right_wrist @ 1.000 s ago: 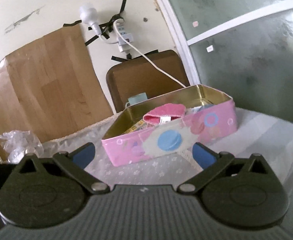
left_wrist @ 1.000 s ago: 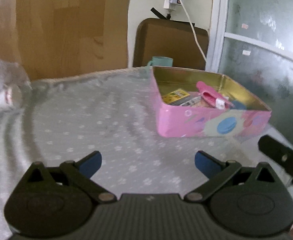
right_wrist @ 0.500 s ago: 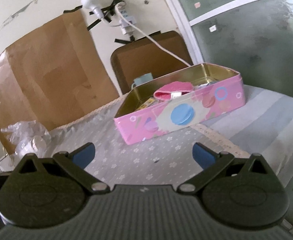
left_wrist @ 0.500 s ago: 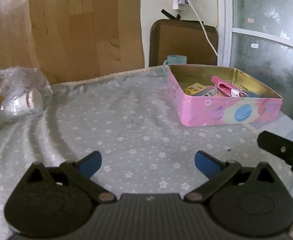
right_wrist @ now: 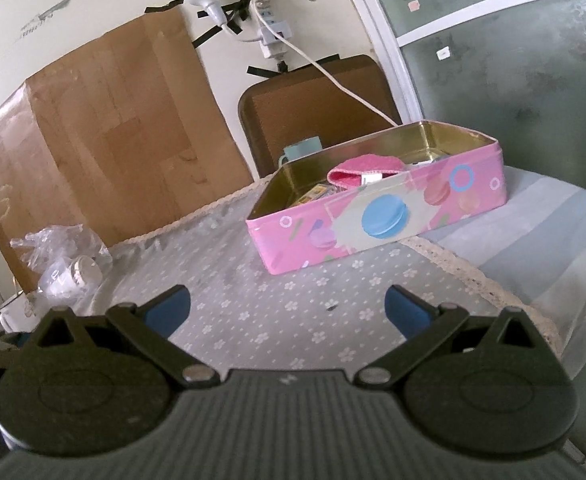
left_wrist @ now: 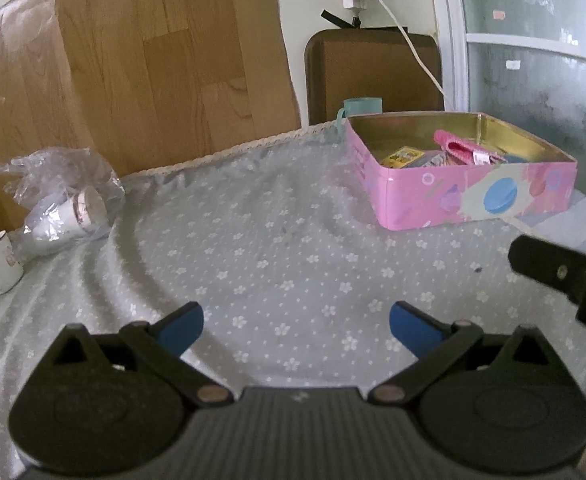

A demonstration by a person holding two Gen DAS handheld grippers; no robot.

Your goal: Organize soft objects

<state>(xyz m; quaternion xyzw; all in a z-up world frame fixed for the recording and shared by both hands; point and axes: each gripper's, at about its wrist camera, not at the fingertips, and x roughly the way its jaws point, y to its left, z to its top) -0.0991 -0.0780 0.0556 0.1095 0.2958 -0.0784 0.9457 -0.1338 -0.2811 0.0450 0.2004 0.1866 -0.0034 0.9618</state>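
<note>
pink macaron-print metal tin (right_wrist: 377, 216), gold inside | pink fuzzy cloth (right_wrist: 363, 166) | grey tablecloth (left_wrist: 277, 248), white flowers | teal mug (left_wrist: 359, 106)

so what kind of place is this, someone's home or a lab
Most likely a home, at a dining-type table: a flowered tablecloth with a lace edge, a chair back behind it, and a pink tin holding a pink cloth.

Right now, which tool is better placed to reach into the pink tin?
Right, probably. The right tool faces the pink tin nearly head-on; the left tool has it off to the right. Both are open and empty.
</note>
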